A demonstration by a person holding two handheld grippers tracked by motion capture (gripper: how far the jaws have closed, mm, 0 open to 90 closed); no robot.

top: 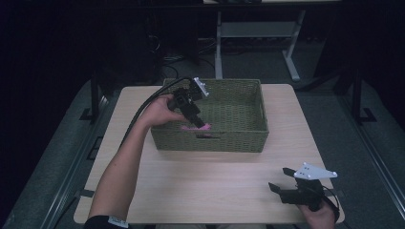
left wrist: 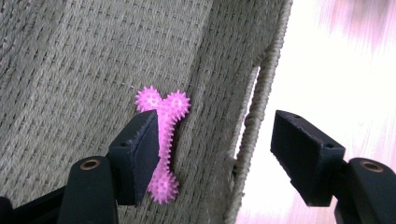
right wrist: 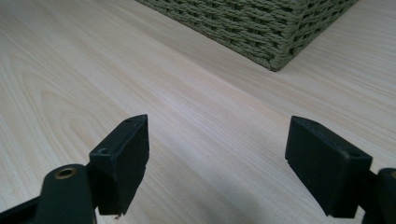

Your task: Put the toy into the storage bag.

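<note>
My left gripper (top: 203,125) sits left of centre in the high view, reaching down into the woven basket (top: 239,102) over its near wall. Its jaws stand wide apart with nothing clamped between them. In the left gripper view (left wrist: 212,156) the pink spiky toy (left wrist: 163,140) — a knobbly bone shape with two rounded ends at the top and one at the bottom — lies on the basket floor at centre left of the frame, right beside my left-hand jaw, whose pad covers part of its shaft; whether the pad touches it I cannot tell. The other jaw hangs at the right of that frame, past the basket's wall and its handle slot (left wrist: 254,116), over the bright tabletop. From above, the toy (top: 197,128) shows as a small pink patch just under the jaw tips, close to the near wall of the basket, left of the middle.

My right gripper (top: 282,180) is in the lower right of the high view, low over the table (top: 191,186) and well apart from the basket. Its jaws are spread wide too — empty, with bare pale wood between them in the right gripper view (right wrist: 217,158). A corner of the basket (right wrist: 275,32) fills the upper right of that frame.
</note>
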